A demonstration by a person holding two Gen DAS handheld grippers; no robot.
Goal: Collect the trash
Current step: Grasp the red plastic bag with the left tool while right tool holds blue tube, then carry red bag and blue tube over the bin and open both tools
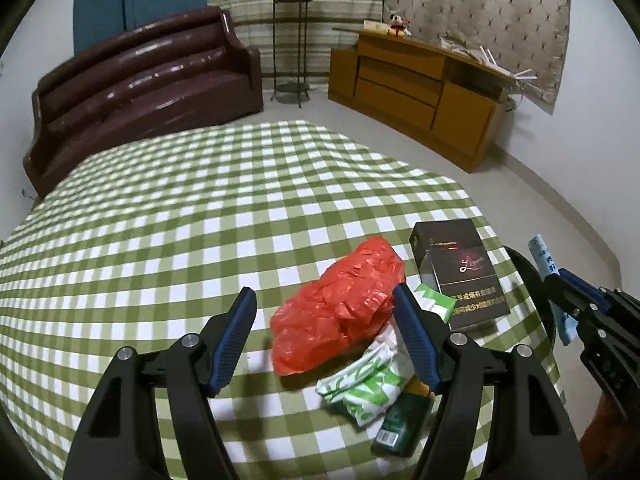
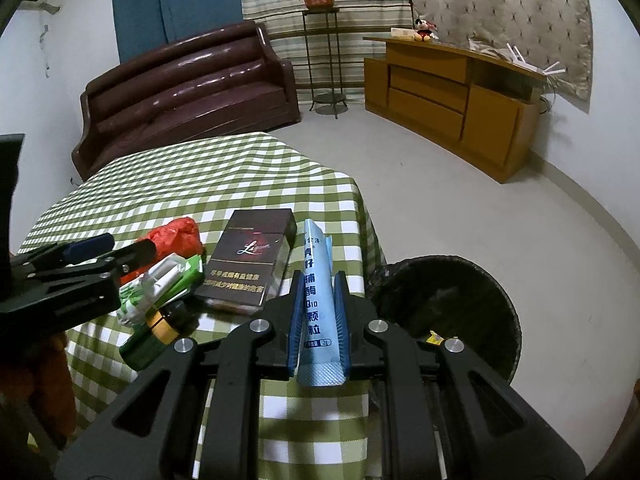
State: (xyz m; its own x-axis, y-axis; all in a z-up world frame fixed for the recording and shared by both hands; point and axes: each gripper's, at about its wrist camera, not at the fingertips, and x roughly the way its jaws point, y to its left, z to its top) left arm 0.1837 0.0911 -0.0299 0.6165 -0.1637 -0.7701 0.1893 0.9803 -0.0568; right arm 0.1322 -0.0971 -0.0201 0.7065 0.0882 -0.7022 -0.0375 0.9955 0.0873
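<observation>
1. Step in hand, as we judge it: carry the pale blue printed sachet [image 2: 317, 300] over to the black-lined round waste bin [image 2: 452, 304] on the floor just off the table's edge, and drop it in.
2. The right gripper [image 2: 318, 316] is clamped fully shut on the sachet, pads pressing its lower half; the top half stands free above the fingers, slightly curled.
3. To do this well, we would bring the sachet clear over the bin's mouth before releasing; it is light and may flutter, so a low release over the centre seems wise. A yellow scrap is already visible inside the bin.
4. The left gripper [image 1: 326, 336] has its jaws about two-thirds apart and holds nothing. It hovers over the crumpled red plastic bag [image 1: 340, 308], which lies between the blue fingers but untouched as far as we can tell.
5. Remaining trash on the green-and-white checked tablecloth [image 1: 180, 220]: the red bag, a green-and-white crumpled wrapper [image 1: 368, 380] touching it, a dark green pack [image 1: 400, 420] beneath the wrapper, and a dark brown cigarette box [image 1: 460, 272] just beside the pile.
6. Pose: both grippers point steeply downward and forward, the right one past the table edge, near the bin, the left one over the pile.
7. Risk: a wide grab at the bag could catch the wrapper too.
</observation>
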